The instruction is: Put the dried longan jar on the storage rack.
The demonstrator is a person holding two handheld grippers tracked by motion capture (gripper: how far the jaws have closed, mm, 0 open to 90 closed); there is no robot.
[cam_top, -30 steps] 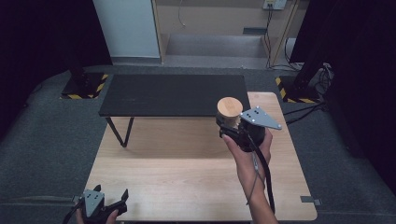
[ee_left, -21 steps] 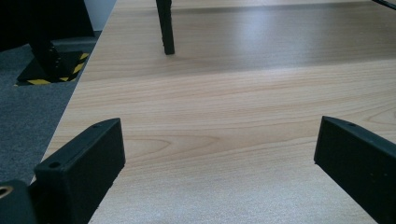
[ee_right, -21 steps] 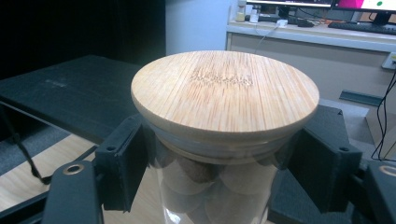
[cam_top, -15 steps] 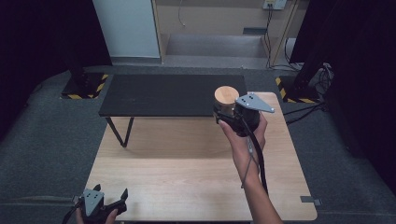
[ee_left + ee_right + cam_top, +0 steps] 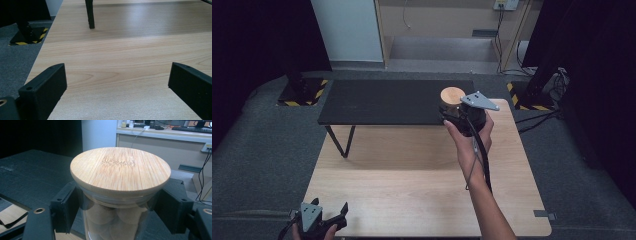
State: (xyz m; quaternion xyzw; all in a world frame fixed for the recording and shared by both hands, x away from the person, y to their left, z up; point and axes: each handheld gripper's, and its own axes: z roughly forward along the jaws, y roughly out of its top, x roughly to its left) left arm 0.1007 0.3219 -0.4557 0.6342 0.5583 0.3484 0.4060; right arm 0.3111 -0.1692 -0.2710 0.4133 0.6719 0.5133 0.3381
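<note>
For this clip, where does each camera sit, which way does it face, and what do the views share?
High view: above the person's side, facing forward and down on the wooden table; both forearms, left gripper, right gripper.
Left gripper view: low, facing along the bare tabletop; its open jaws.
Right gripper view: level with the glass jar, jaws clamping it below the bamboo lid.
Shared: the jar, the black bench.

Bare wooden table (image 5: 412, 170) ahead (black bench (image 5: 387, 102) across the far edge).
</note>
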